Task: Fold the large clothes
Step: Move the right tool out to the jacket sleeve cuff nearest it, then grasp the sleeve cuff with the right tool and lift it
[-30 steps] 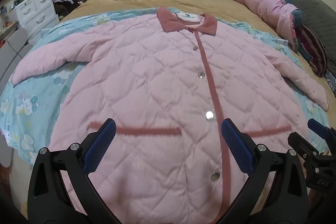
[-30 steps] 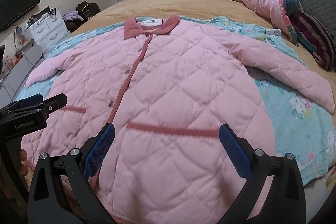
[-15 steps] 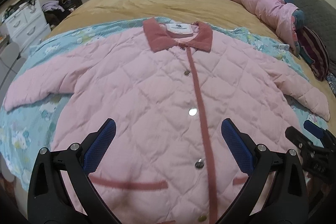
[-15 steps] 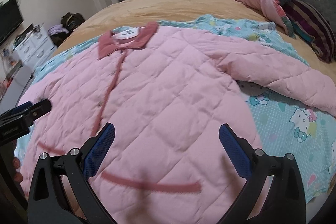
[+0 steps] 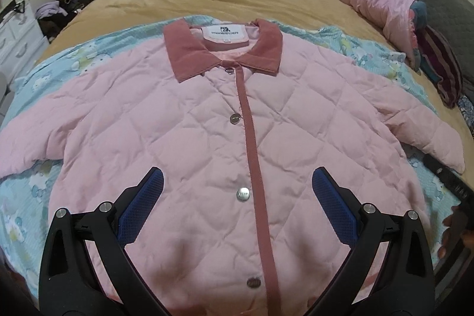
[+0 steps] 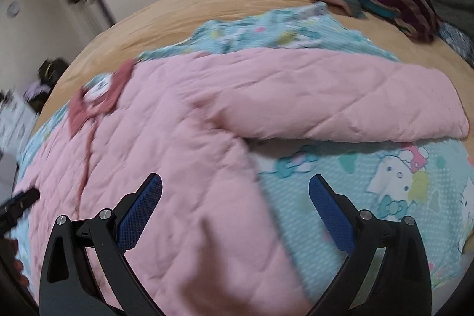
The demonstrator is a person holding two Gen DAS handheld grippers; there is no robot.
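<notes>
Both hand-held grippers, left (image 5: 237,191) and right (image 6: 235,197), are wide open, empty; folding has not begun; next, grasp the right sleeve (image 6: 340,102) of the pink coat (image 5: 207,138).

Pink quilted jacket (image 5: 183,138), rose collar (image 5: 189,52); blue cartoon-print blanket (image 6: 370,191).

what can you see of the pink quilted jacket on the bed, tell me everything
The pink quilted jacket lies flat and face up on a light blue cartoon-print sheet, unfolded. It looks padded, with diamond stitching, a darker rose collar that looks like corduroy, a matching front strip and silver snaps, closed. A white label shows inside the neck. Both sleeves are spread outward. Nothing grips it: both open grippers hover over it.
</notes>
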